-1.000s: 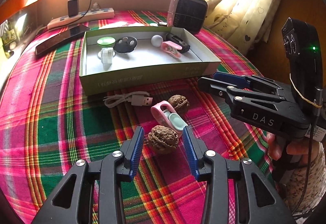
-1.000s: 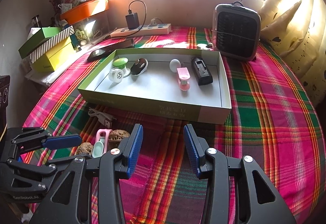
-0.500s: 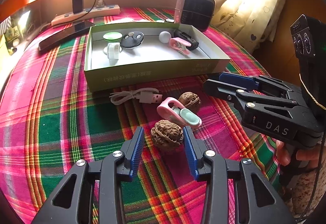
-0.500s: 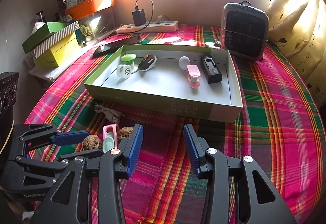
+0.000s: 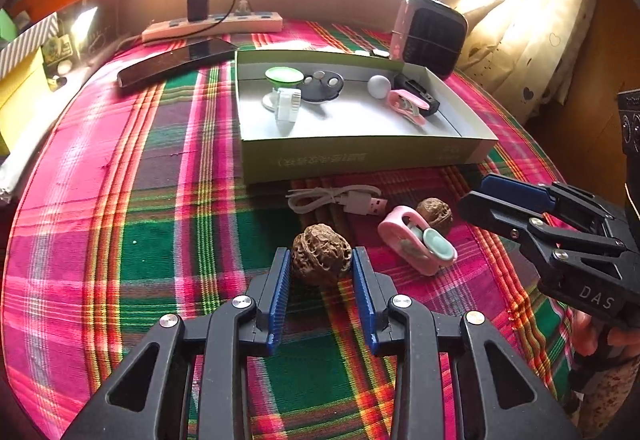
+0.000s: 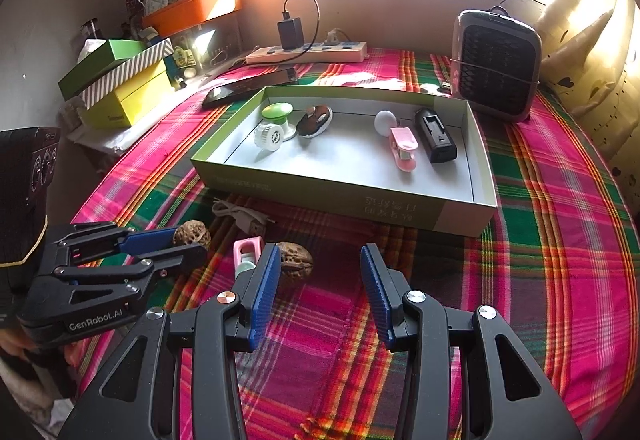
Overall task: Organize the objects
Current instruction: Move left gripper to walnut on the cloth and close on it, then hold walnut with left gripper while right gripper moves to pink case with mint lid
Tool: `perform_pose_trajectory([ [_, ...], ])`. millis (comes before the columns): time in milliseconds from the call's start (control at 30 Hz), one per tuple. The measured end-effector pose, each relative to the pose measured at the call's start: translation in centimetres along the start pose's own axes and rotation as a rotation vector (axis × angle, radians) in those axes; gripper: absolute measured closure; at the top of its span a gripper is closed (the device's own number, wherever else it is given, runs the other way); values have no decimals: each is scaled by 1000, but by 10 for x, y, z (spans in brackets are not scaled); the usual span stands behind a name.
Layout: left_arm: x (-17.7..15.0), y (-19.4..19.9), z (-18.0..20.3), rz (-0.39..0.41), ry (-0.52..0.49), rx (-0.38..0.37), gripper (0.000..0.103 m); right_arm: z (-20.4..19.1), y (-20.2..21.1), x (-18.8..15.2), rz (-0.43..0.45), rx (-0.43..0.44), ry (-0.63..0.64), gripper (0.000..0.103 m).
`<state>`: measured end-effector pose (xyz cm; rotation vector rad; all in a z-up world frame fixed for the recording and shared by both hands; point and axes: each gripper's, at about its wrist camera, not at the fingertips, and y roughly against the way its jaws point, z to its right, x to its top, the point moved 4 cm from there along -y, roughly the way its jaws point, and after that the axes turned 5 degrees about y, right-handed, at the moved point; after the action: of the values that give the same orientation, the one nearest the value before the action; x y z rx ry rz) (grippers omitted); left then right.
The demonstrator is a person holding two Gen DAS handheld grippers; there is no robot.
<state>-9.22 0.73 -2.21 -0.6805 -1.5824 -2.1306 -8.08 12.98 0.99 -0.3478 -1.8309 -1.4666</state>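
Left claw has just been closing and now pinches the walnut on the table, just in front of the green box. Round, knobbly shell: an off-centre squeeze could squirt it away. Right claw hangs open, holding nothing.

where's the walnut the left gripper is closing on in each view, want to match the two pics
Left wrist view: the walnut sits low and centre, between the left gripper's blue pads, which have just been closing and now touch its sides.
Right wrist view: the same walnut is at far left, at the left gripper's fingertips.
Shared landmark: the pink clip lying between the two walnuts.
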Motion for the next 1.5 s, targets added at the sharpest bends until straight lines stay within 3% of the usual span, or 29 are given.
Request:
perform_pose_trajectory([
  [533,1,8,-31,19,62,42,74,-45,-9,-4,-21,143,88,60],
  [1133,3,6,-33,16,64,19,74,-45,-36,-3,-94,90,115,60],
  [1500,7,3,-31,16,36,33,69,-45,-38,-2,-85,69,109,60],
])
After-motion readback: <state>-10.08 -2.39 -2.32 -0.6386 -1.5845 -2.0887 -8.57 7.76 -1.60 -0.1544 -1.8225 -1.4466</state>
